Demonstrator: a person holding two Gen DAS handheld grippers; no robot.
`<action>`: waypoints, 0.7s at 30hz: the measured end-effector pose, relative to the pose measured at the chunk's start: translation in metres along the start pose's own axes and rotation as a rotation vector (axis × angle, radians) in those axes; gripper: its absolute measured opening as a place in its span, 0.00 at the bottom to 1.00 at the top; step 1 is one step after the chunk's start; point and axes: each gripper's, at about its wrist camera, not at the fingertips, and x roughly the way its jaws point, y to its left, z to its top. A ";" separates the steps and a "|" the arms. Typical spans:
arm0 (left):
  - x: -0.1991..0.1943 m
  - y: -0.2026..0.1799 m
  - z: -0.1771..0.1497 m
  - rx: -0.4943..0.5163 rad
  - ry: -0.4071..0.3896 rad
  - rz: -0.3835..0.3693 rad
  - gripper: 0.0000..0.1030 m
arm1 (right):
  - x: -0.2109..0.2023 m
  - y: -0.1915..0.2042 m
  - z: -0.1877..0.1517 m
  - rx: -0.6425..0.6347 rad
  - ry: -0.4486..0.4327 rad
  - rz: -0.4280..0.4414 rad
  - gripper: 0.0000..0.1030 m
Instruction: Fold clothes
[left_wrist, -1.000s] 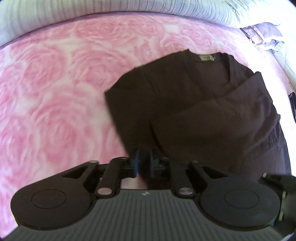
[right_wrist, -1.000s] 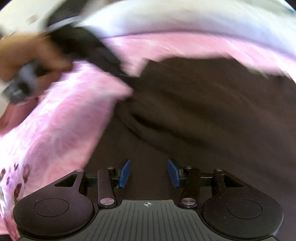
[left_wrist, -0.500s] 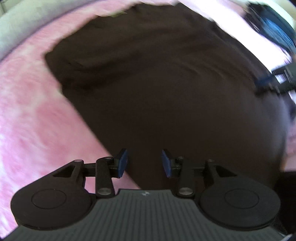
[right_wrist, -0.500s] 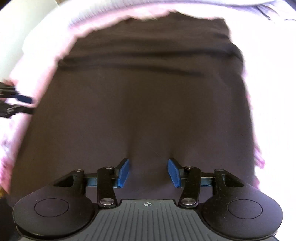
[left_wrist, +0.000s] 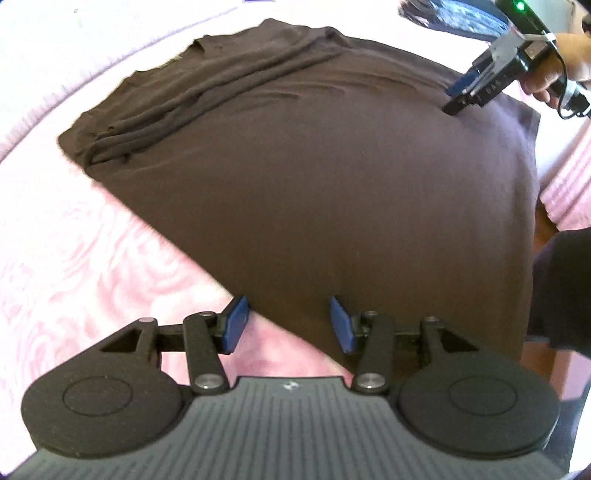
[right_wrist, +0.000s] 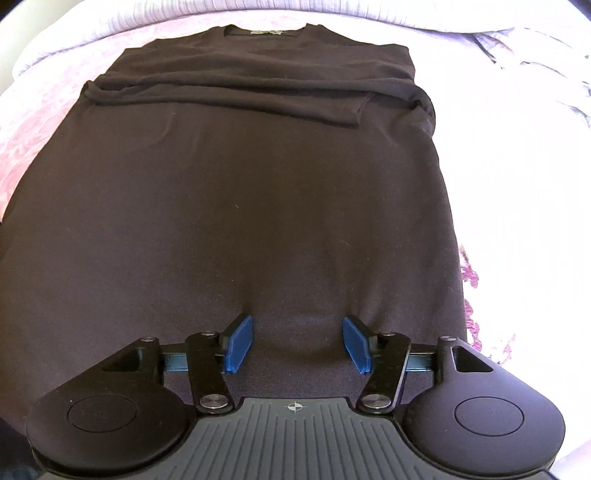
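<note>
A dark brown shirt (left_wrist: 332, 184) lies flat on the pink rose bedspread (left_wrist: 92, 277), with both sleeves folded in across its chest (right_wrist: 229, 92) and the collar label at the far end. My left gripper (left_wrist: 288, 321) hangs over the shirt's near side edge. Its jaws are opening, and cloth and bedspread lie under the gap, unpinched. My right gripper (right_wrist: 297, 341) sits low over the hem end. Its jaws are opening too, and its tips dimple the cloth, but the blue pads (right_wrist: 240, 343) grip nothing. The left wrist view shows the right gripper (left_wrist: 460, 98) at the shirt's far corner.
Pale striped bedding (right_wrist: 369, 14) runs along the far side of the bed, with crumpled lilac cloth (right_wrist: 535, 48) at the right. A person's hand (left_wrist: 569, 55) holds the right gripper, and a dark sleeve (left_wrist: 561, 288) hangs past the bed's edge. A dark blue item (left_wrist: 454, 14) lies beyond.
My left gripper, shut a second ago near the folded sleeve, has swept along the shirt's side and come open. The right gripper has swung round to the hem end and its jaws stand wider.
</note>
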 end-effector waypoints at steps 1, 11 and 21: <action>-0.001 -0.003 -0.002 -0.024 -0.009 0.020 0.43 | 0.001 -0.001 -0.001 -0.012 -0.007 0.005 0.58; -0.004 -0.031 -0.009 -0.113 -0.065 0.221 0.43 | -0.004 -0.016 -0.027 -0.115 -0.141 0.106 0.61; -0.007 -0.047 -0.024 -0.109 -0.154 0.296 0.41 | -0.007 -0.011 -0.048 -0.088 -0.263 0.068 0.61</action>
